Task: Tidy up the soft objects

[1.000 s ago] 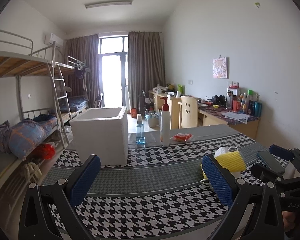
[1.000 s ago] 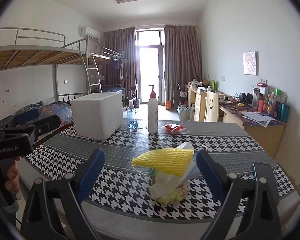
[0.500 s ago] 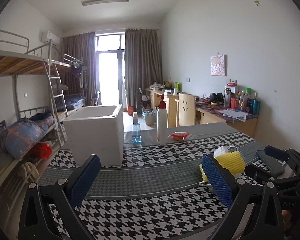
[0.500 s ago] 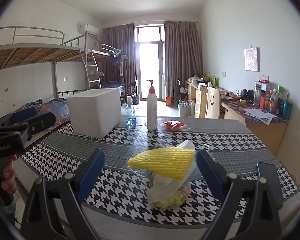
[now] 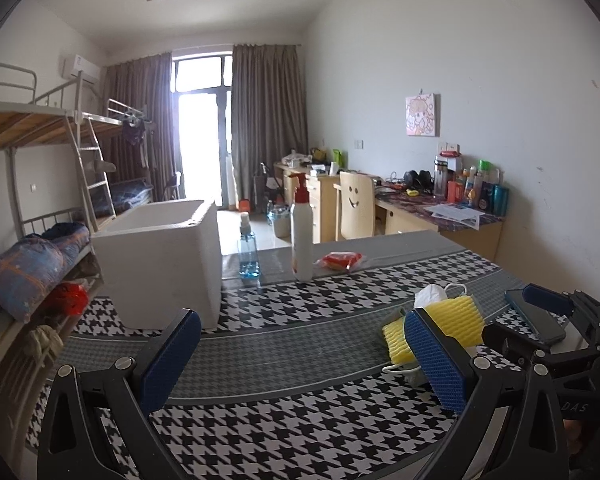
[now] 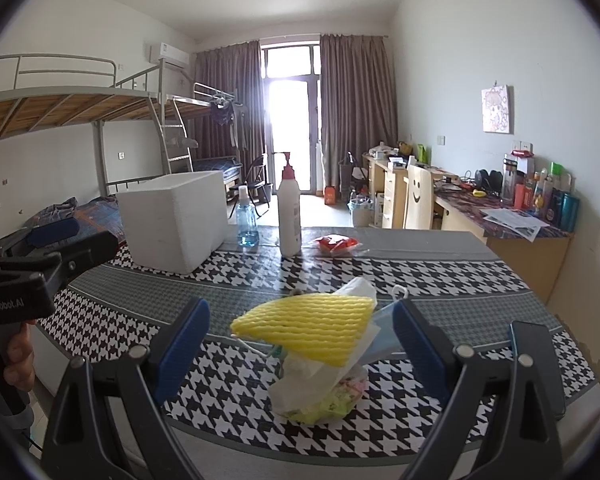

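Observation:
A pile of soft things lies near the table's front edge: a yellow foam net sleeve (image 6: 306, 328) on top, a white plastic bag (image 6: 308, 380) and a blue face mask (image 6: 384, 334) under it. My right gripper (image 6: 300, 352) is open, its blue pads on either side of the pile, not touching. In the left wrist view the same yellow sleeve (image 5: 454, 320) sits to the right, partly behind the right pad. My left gripper (image 5: 302, 360) is open over bare tablecloth. A white foam box (image 5: 164, 260) stands open-topped at the far left.
A white pump bottle (image 5: 302, 236), a small blue spray bottle (image 5: 247, 250) and a red packet (image 5: 339, 261) stand at the table's far side. A phone (image 5: 534, 318) lies at the right. A bunk bed is to the left, desks and a chair behind.
Both grippers have shifted slightly forward and down over the table; the right one has closed in on the pile. Neither has taken hold of anything.

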{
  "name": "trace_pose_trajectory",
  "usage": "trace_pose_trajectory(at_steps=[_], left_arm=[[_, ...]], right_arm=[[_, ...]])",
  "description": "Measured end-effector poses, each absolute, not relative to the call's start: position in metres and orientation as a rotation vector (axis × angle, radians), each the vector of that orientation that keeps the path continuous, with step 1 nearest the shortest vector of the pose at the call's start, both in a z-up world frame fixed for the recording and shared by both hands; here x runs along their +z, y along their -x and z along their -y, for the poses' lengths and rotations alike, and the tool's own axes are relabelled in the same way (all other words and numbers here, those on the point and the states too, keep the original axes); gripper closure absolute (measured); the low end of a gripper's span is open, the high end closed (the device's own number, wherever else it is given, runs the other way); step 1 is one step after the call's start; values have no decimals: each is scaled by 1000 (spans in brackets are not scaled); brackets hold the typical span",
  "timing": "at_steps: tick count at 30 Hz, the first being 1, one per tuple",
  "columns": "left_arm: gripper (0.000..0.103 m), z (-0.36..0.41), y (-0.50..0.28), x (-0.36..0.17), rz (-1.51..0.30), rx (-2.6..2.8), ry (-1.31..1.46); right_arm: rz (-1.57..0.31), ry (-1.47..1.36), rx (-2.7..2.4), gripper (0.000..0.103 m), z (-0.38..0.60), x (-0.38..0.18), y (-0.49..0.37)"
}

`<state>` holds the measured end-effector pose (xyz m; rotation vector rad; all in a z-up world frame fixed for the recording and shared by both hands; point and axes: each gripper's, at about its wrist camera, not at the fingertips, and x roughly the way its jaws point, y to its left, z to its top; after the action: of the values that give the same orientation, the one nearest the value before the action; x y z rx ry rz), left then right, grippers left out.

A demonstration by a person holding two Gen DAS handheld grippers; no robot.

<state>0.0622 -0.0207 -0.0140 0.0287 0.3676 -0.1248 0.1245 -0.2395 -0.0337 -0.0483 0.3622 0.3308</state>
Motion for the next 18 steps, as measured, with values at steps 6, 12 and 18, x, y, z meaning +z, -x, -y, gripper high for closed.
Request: trace_pose_trajectory(at_steps=[6, 12, 18], left_arm=[[1, 26, -74, -17, -389, -148, -34], [1, 29, -86, -23, -419, -169, -28], [1, 34, -95, -28, -436, -184, -34]], right_arm=[[-385, 45, 318, 8, 242, -37, -130], [-413, 34, 317, 8, 246, -42, -137], [-464, 12, 323, 8, 248, -50, -149]])
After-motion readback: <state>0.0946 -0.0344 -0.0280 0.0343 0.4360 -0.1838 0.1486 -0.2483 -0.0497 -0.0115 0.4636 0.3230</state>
